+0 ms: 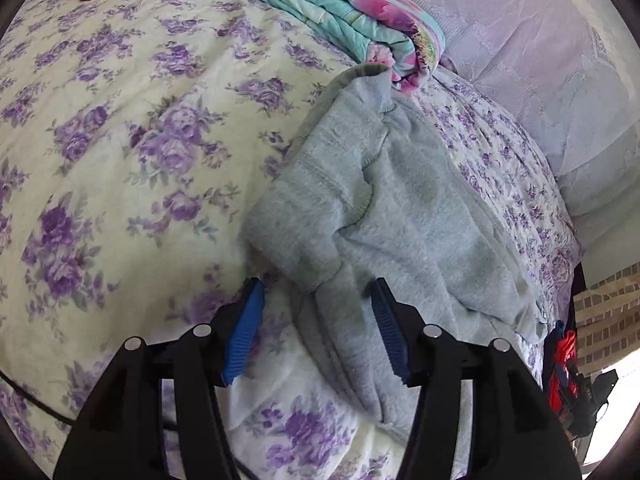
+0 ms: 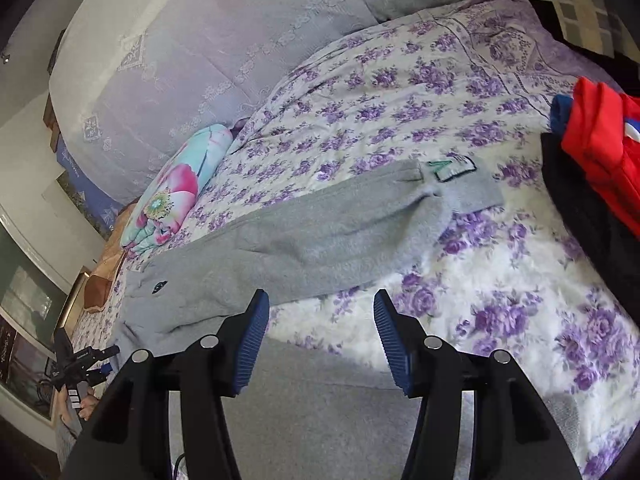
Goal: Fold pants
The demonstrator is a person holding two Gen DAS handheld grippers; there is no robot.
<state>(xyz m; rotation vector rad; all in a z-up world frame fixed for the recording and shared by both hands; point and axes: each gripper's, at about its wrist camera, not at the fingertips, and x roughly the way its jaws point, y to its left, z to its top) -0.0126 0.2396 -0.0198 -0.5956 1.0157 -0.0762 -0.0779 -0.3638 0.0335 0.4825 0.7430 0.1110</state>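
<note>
Hidden or cut off: the near end of the grey pants (image 1: 372, 216) runs under the left gripper (image 1: 318, 300) and out of the left wrist view; in the right wrist view their far-left end is lost behind the black gripper frame, and a grey patch between and below the fingers cannot be told apart as cloth or shadow.
Pants, place: they lie on the floral bedspread (image 1: 120, 140), stretched lengthwise in the right wrist view (image 2: 304, 236), bunched and partly turned back on themselves in the left wrist view.
Pants, material: fuzzy grey fleece with stitched seams; an outlined badge (image 2: 452, 168) near one end, a small dark mark near the other, both too small to read.
Left gripper: spread wide, ribbed blue pads (image 1: 246, 332) either side of a strip of the pants, gripping nothing.
Right gripper (image 2: 322, 300): spread wide, holding nothing, just beside the pants' edge.
Bedspread: soft, rumpled, cream with purple roses.
Folded quilt (image 1: 340, 12): teal and pink, in thick layers, just beyond the pants.
Headboard cover (image 2: 168, 60): pale lilac, embossed.
Red garment (image 2: 604, 140): smooth, cut off at the right edge.
</note>
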